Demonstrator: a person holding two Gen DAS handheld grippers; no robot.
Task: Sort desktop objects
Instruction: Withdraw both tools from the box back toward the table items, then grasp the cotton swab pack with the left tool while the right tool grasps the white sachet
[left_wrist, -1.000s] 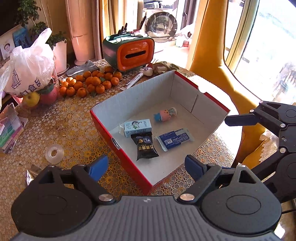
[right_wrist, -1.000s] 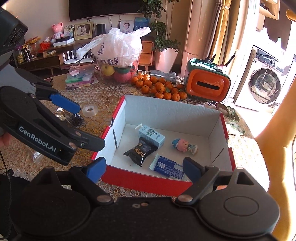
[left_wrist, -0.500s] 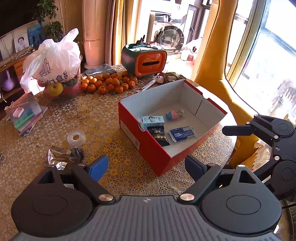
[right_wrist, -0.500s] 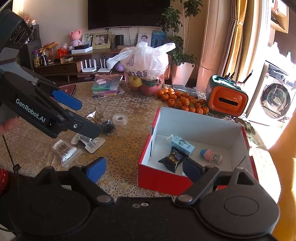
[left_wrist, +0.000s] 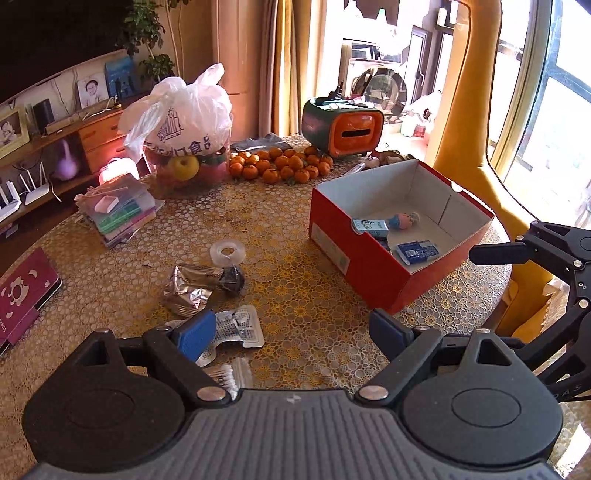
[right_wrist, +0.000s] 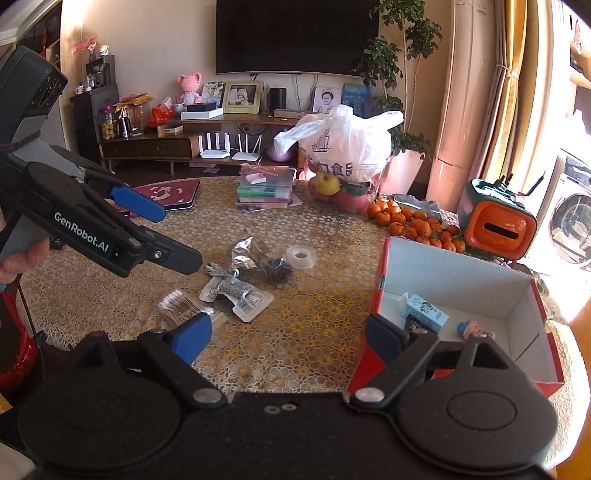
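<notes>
We read "GenRobot.AI" in white on the left gripper (right_wrist: 173, 236), which reaches in from the left above the table (right_wrist: 314, 339) with a hand (right_wrist: 18, 258) on its grip; the white bag (right_wrist: 347, 147) bears large characters we cannot make out. Both the left and right gripper (right_wrist: 288, 332) stand wide apart, holding nothing. Loose packets (left_wrist: 236, 328), swabs (right_wrist: 177, 304), foil (left_wrist: 188, 288) and tape (left_wrist: 228, 252) lie left of the red box (left_wrist: 354, 258), which holds a carton (left_wrist: 369, 226), a doll (left_wrist: 402, 220) and a blue pack (left_wrist: 417, 252).
</notes>
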